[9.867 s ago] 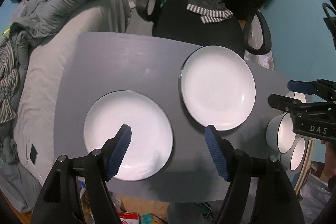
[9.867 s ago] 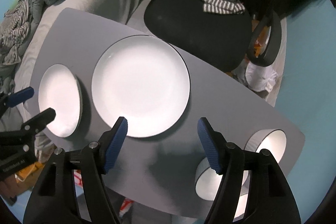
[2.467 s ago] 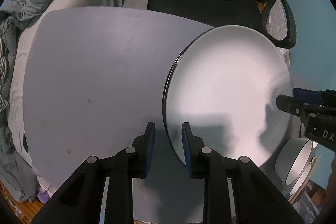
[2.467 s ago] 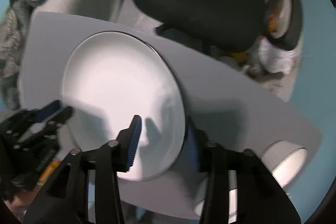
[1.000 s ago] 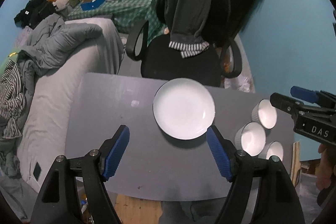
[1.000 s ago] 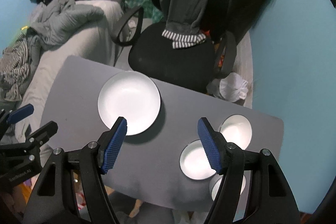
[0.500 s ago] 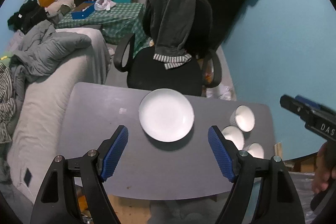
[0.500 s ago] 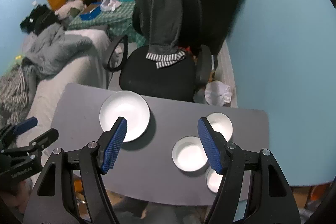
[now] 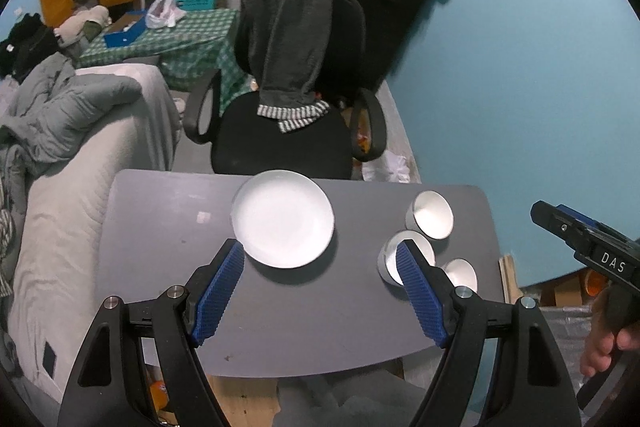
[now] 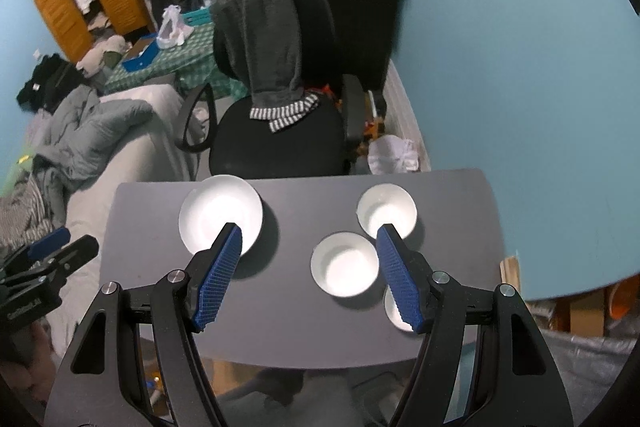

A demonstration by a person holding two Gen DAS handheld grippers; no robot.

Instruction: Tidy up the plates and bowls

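Note:
On the grey table (image 9: pixel 160 227) (image 10: pixel 288 307) a white plate (image 9: pixel 283 219) (image 10: pixel 220 213) lies at the far middle; only one disc shows. Three white bowls stand to its right: a far one (image 9: pixel 433 215) (image 10: pixel 386 211), a middle one (image 9: pixel 390 251) (image 10: pixel 345 264) and a near one (image 9: pixel 460 273) (image 10: pixel 394 303) partly behind a finger. My left gripper (image 9: pixel 320 255) (image 10: pixel 48 255) hangs open high above the table, holding nothing. My right gripper (image 10: pixel 309 233) (image 9: pixel 580 239) is open too, above the bowls' side, also without a load.
A black office chair (image 9: pixel 280 143) draped with a grey hoodie stands behind the table. A sofa with grey bedding (image 9: pixel 72 131) runs along the left. The blue wall (image 9: pixel 520 67) is at the right, with boxes (image 9: pixel 560 291) on the floor there.
Two plates lay side by side at first; now one disc shows at the far middle. Over the last second both grippers rose away from the table, staying open, and the right one rolled.

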